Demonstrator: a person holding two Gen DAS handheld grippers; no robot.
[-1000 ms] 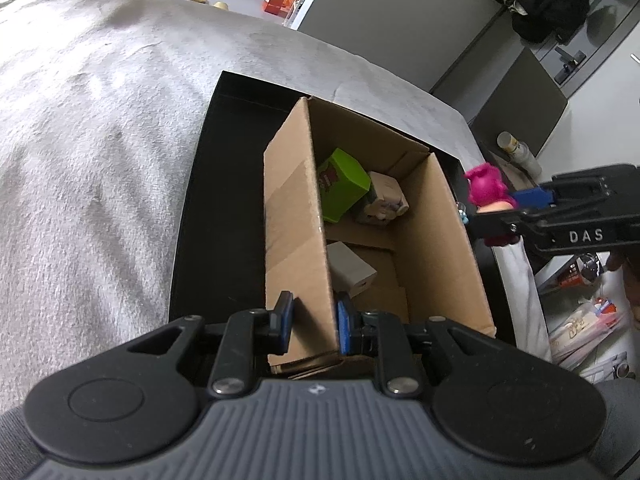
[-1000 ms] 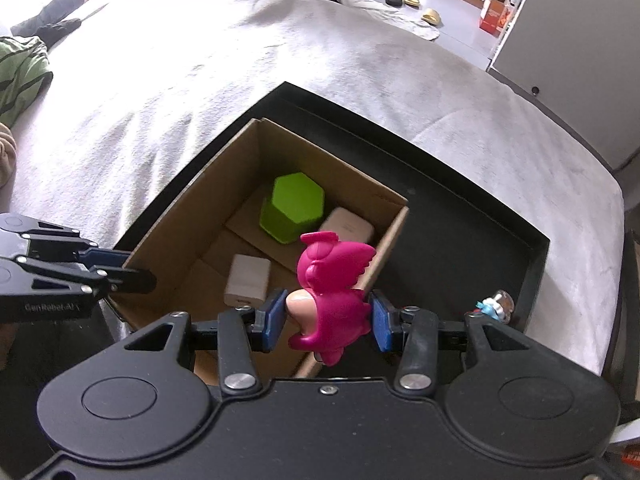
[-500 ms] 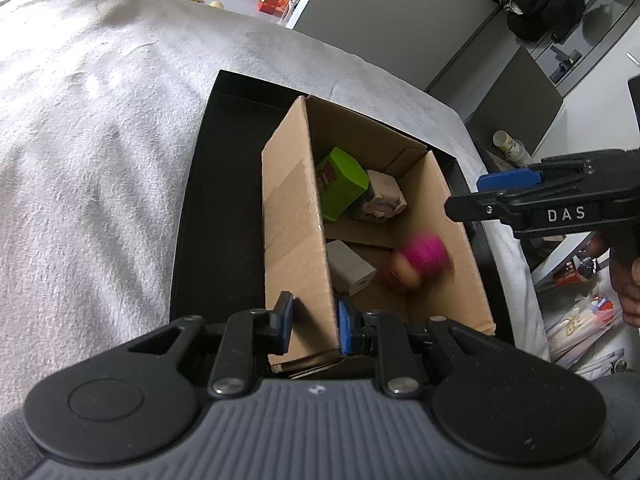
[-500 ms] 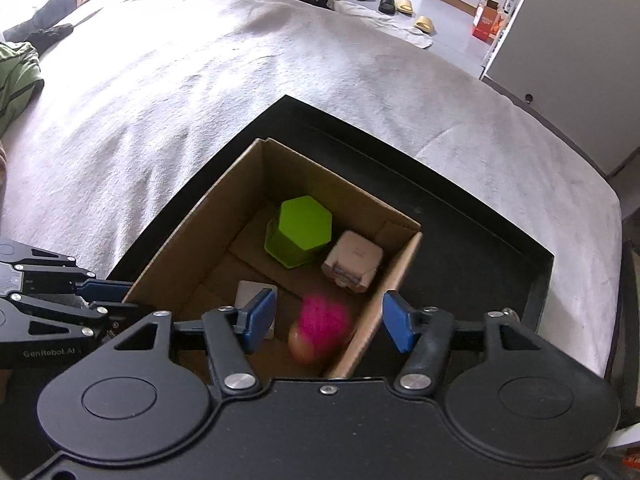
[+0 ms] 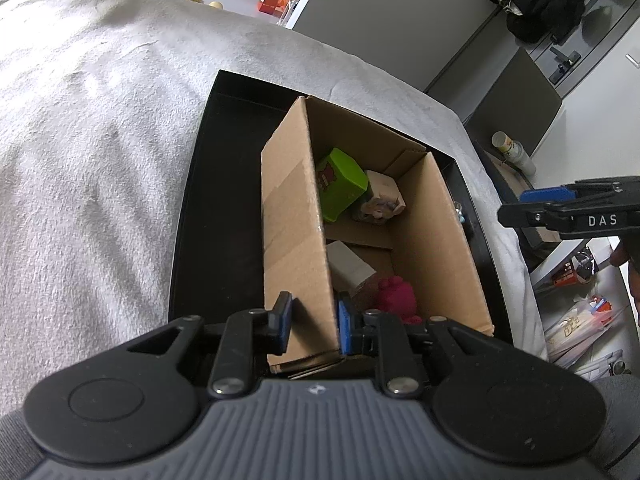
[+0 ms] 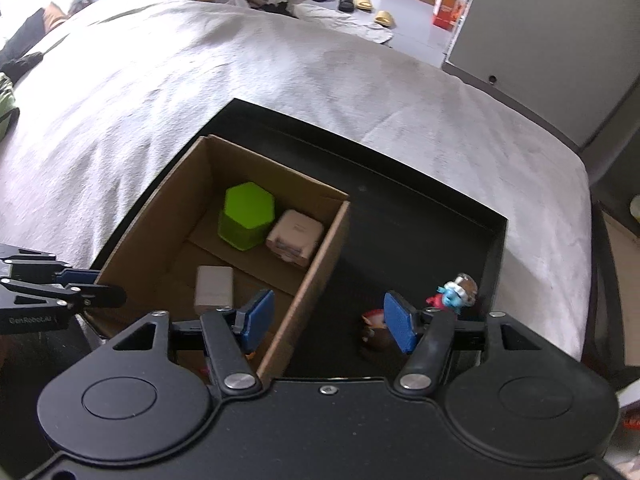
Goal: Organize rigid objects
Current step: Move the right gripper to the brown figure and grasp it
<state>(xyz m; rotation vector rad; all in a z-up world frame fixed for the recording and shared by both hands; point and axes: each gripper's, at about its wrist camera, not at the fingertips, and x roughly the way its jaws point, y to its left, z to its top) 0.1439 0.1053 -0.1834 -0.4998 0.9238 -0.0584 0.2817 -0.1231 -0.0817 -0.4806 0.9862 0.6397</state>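
- Grey blanket covers the bed; black tray sits on it.
- Cardboard box stands inside the tray, at its left end in the right wrist view.
- Left gripper is clamped on the box's near wall, pads pressing either side of the cardboard.
- Right gripper is empty, jaws opening, straddling the box's right wall without touching it.
- In the box: green hexagonal block, beige block touching it, white block, pink toy in the near corner (partly hidden by the left gripper).
- On the tray outside the box: blue figure, small red-brown figure.
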